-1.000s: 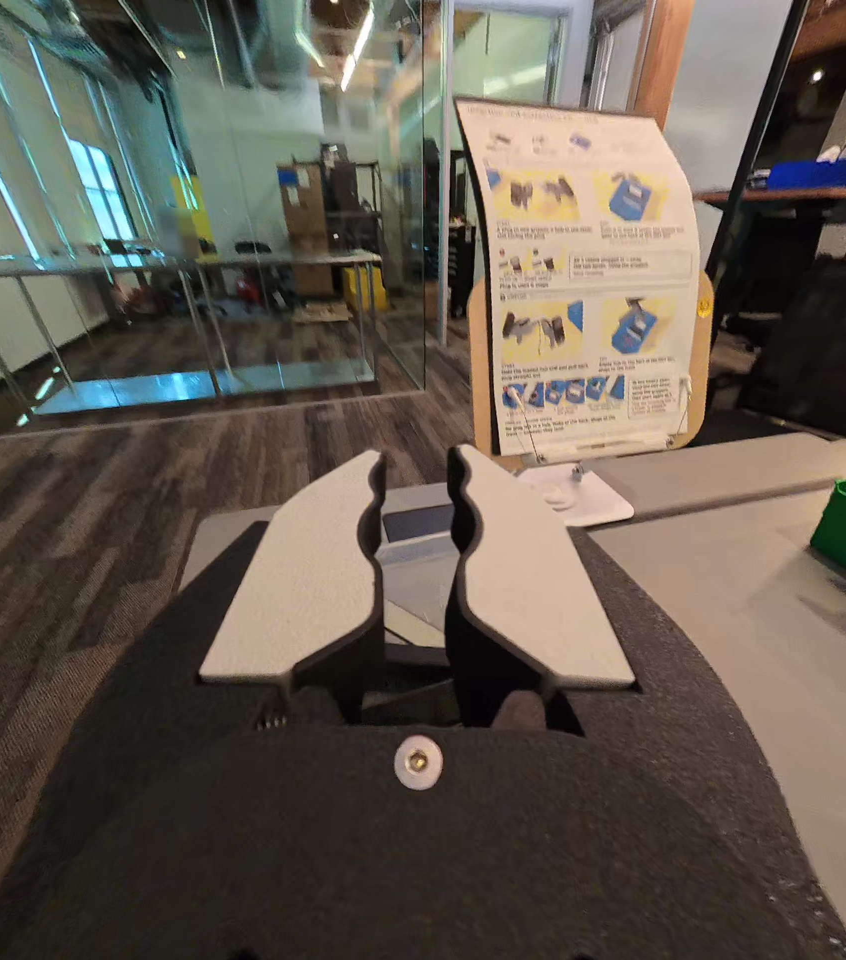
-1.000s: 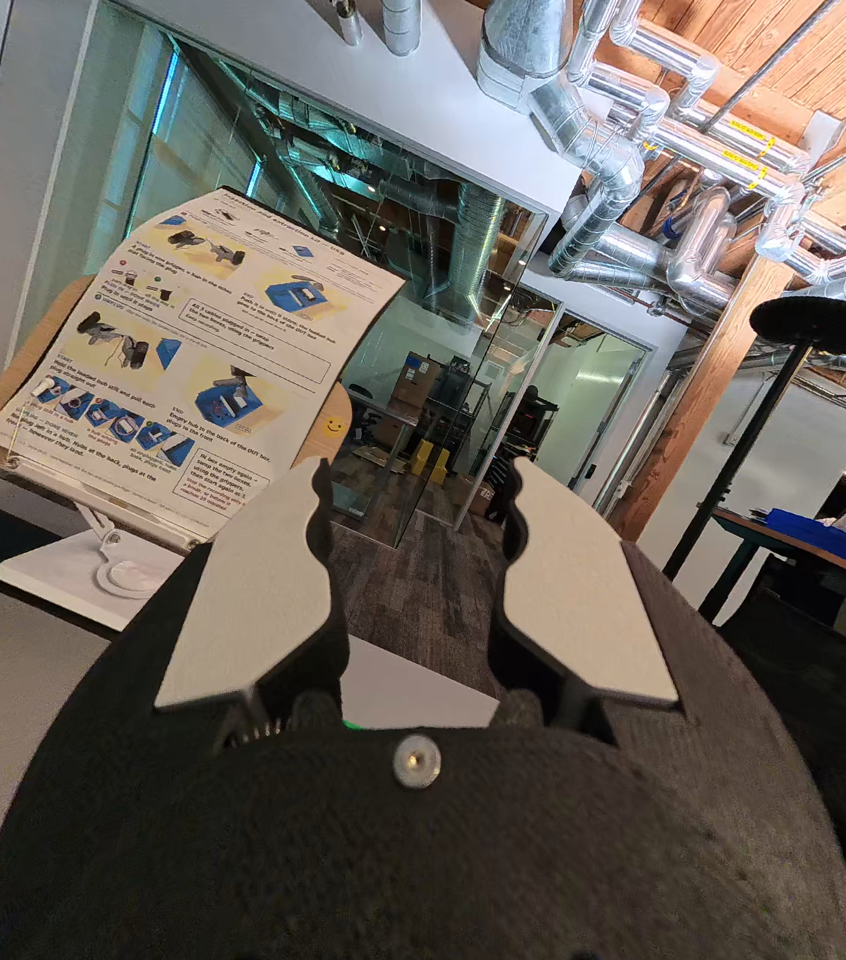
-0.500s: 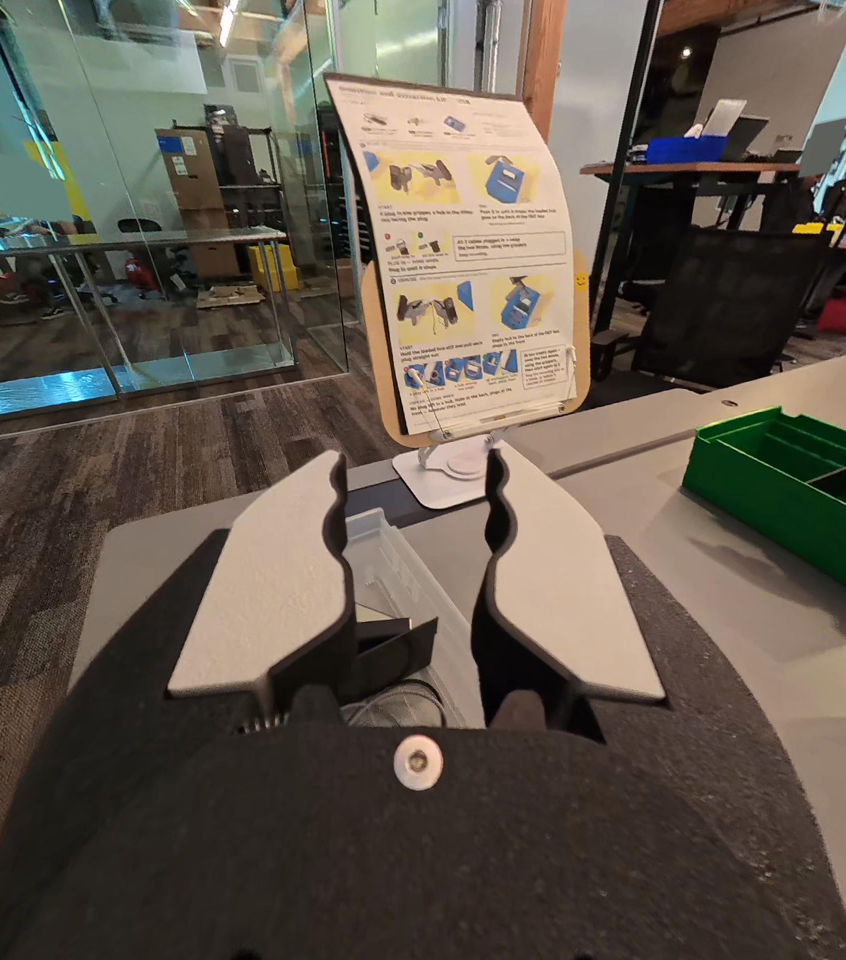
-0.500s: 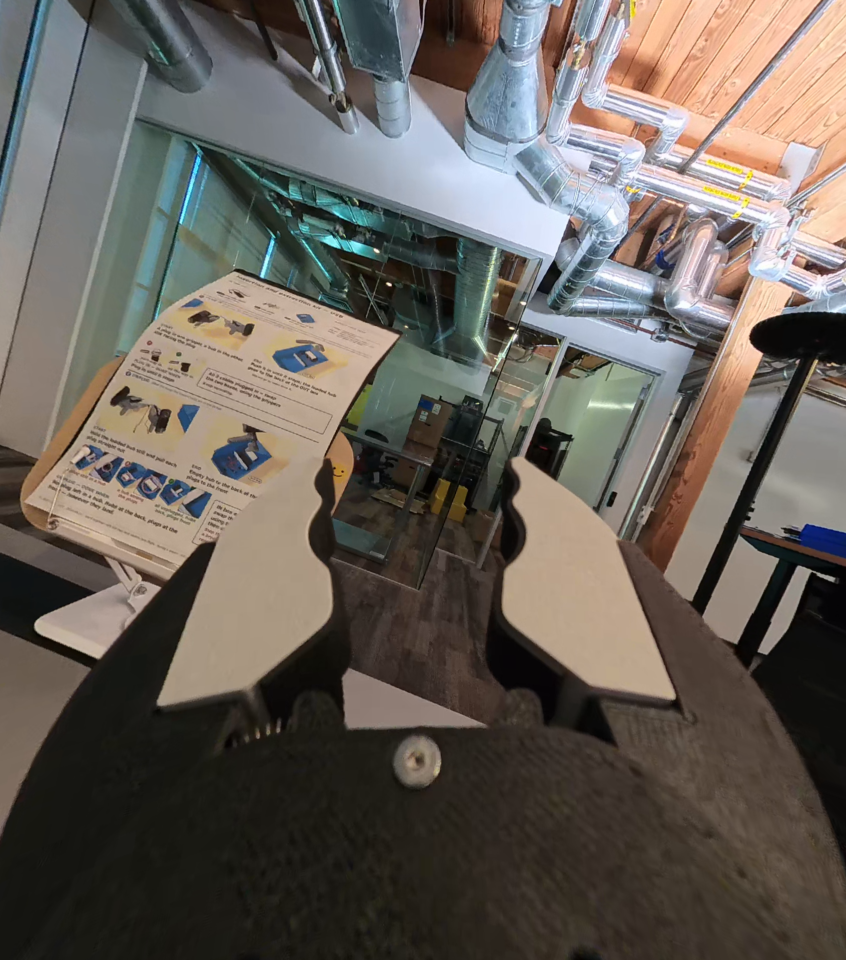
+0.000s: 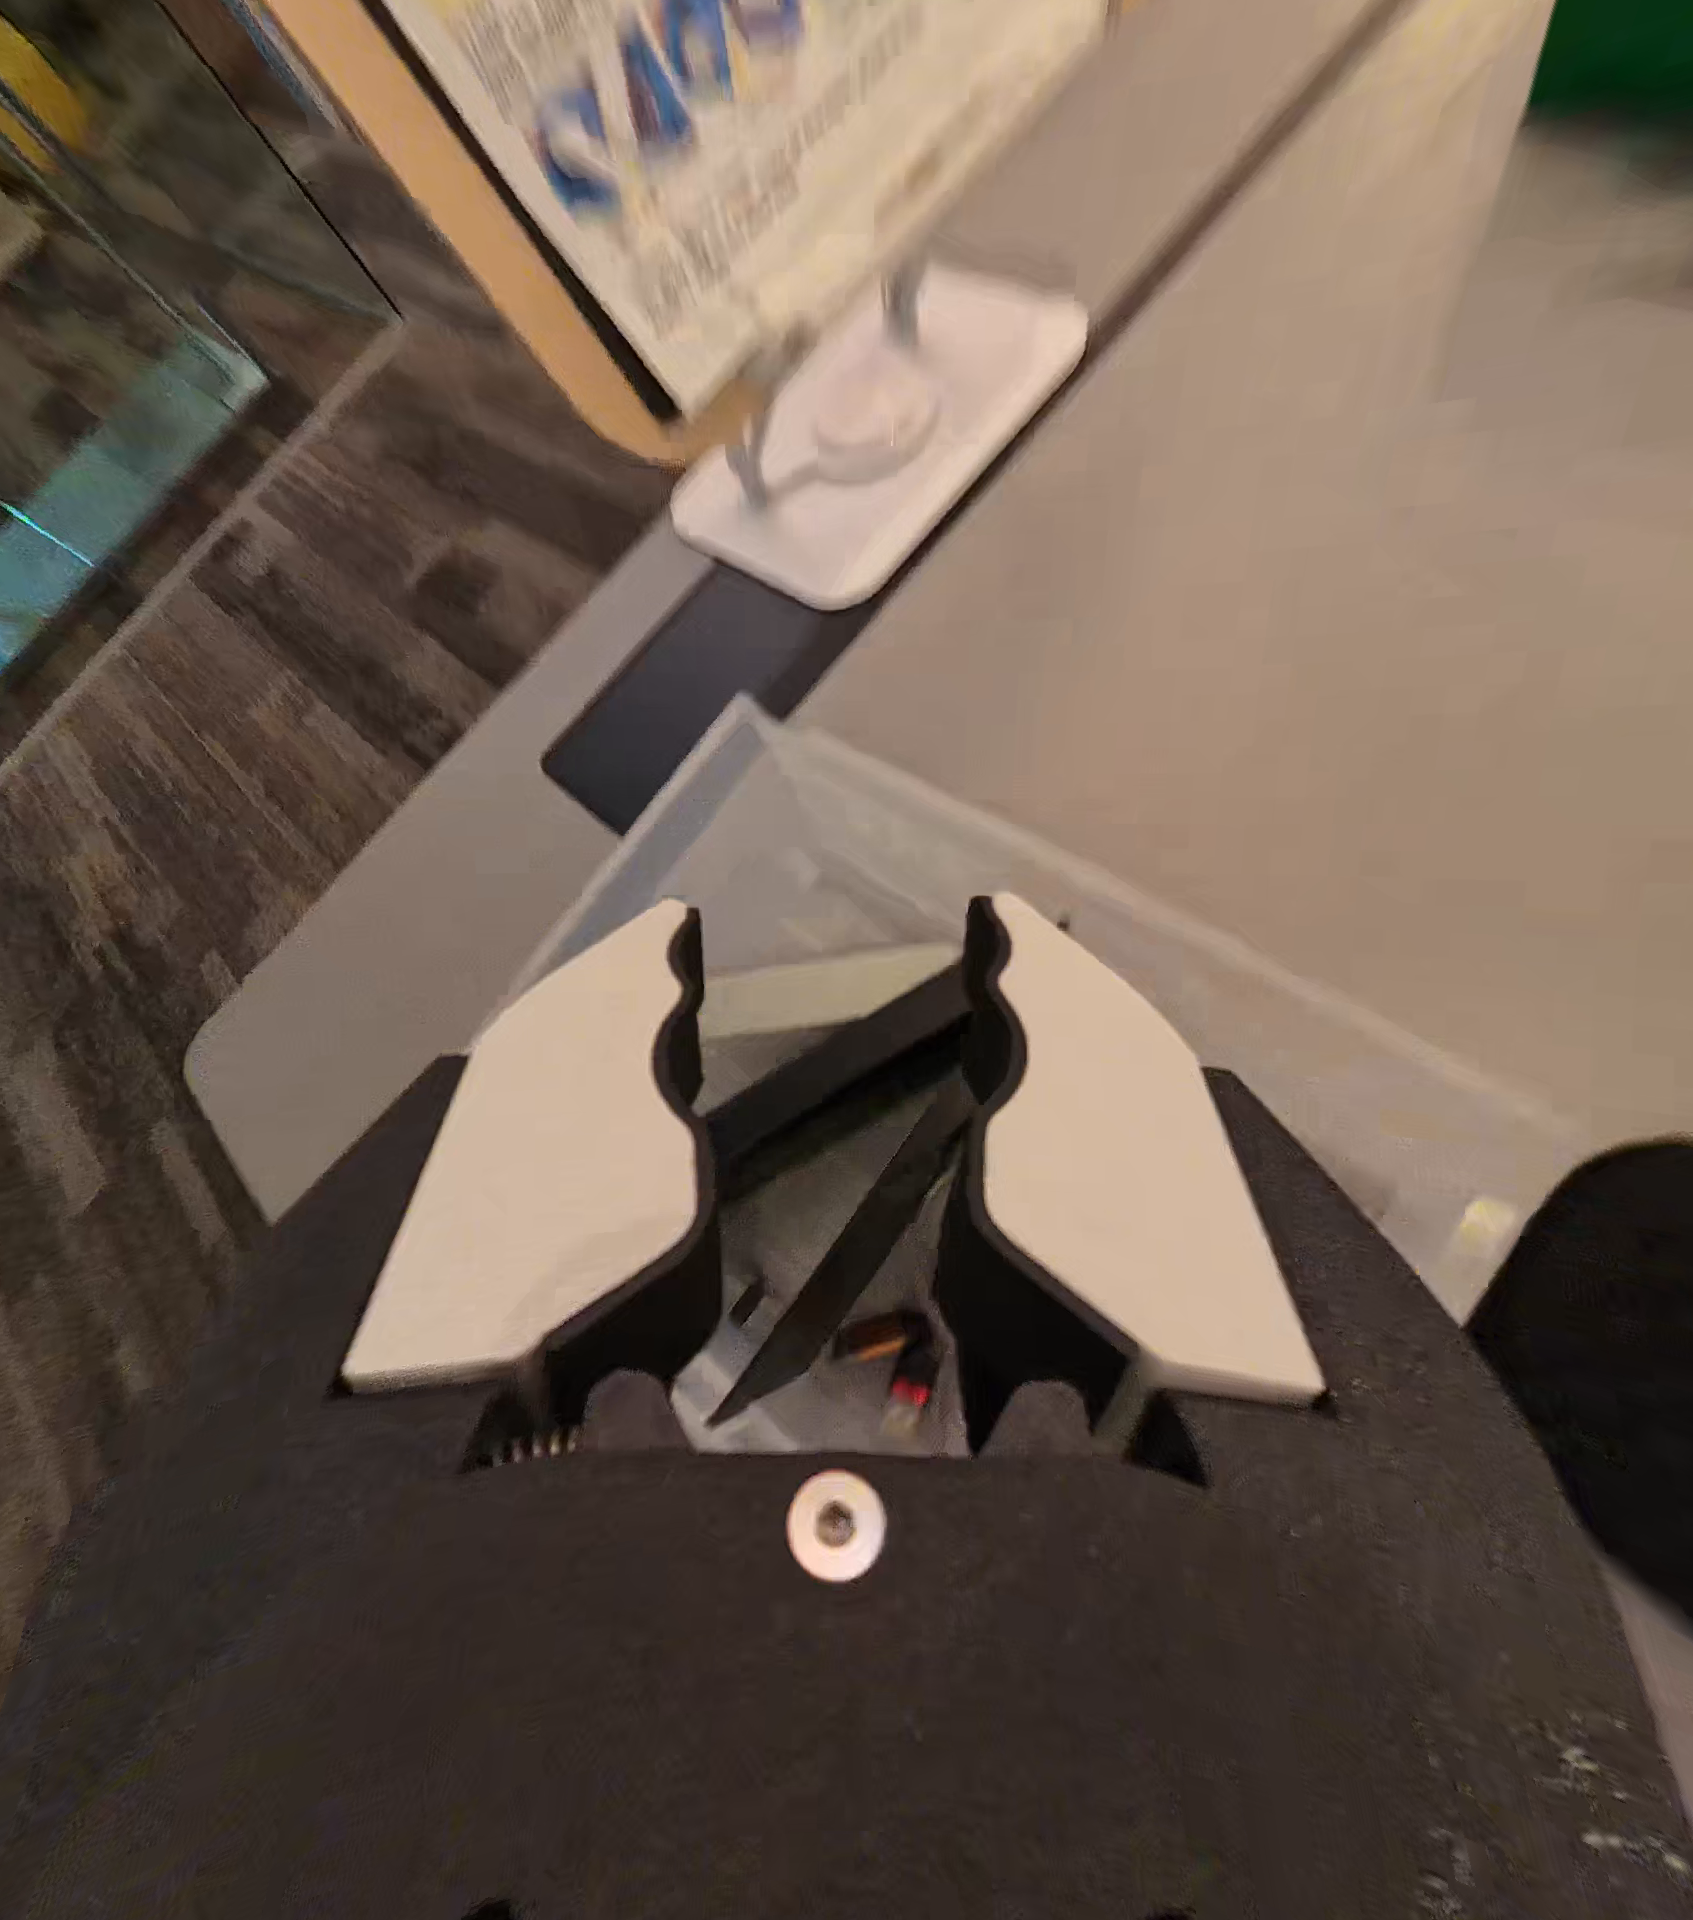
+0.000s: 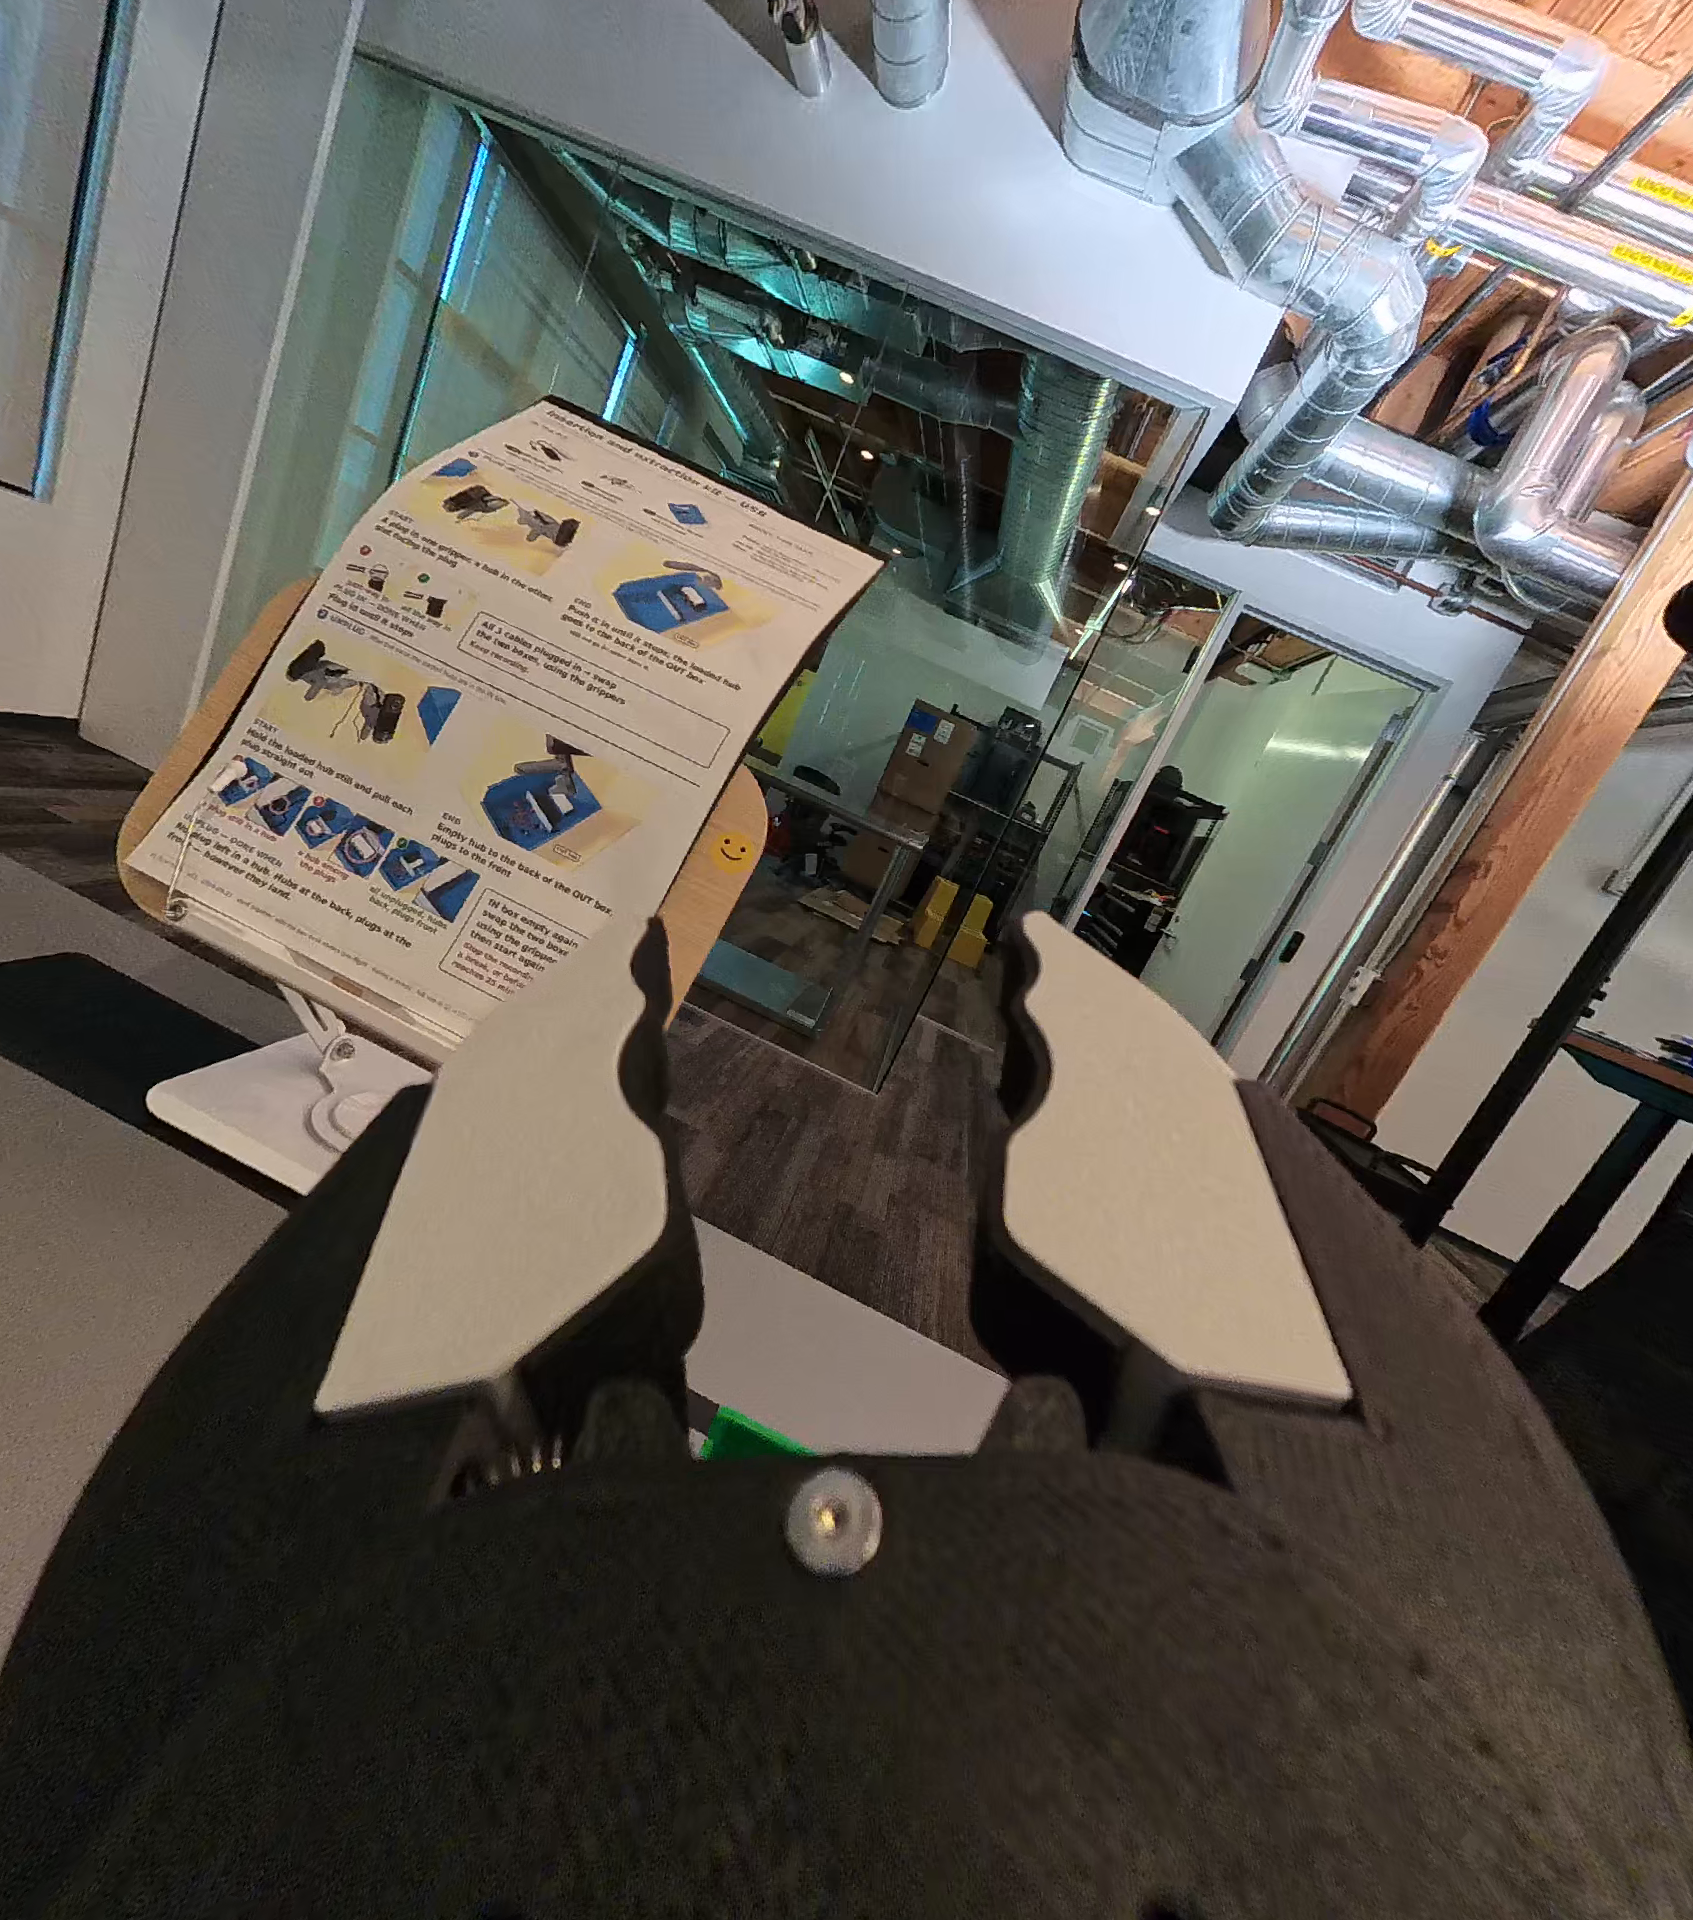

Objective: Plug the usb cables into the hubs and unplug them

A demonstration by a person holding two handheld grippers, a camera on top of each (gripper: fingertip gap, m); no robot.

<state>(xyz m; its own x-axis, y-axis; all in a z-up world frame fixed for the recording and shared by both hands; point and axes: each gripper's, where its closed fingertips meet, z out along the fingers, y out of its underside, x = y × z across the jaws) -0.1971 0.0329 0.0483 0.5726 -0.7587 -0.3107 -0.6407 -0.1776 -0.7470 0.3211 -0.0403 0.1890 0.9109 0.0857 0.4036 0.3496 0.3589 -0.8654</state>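
The left gripper [image 5: 831, 925] hangs with its jaws spread wide and empty above a clear plastic bin [image 5: 1185, 997] on the grey table [image 5: 1341, 623]. Between and below its fingers lie black dividers [image 5: 852, 1049] running diagonally, and nearer its base a small blurred cable plug [image 5: 878, 1345], its direction unclear. The right gripper [image 6: 831, 935] gapes wide too, holding nothing, aimed past the table edge; ahead to its left stands an instruction sheet [image 6: 509, 727] on a white stand [image 6: 260, 1101].
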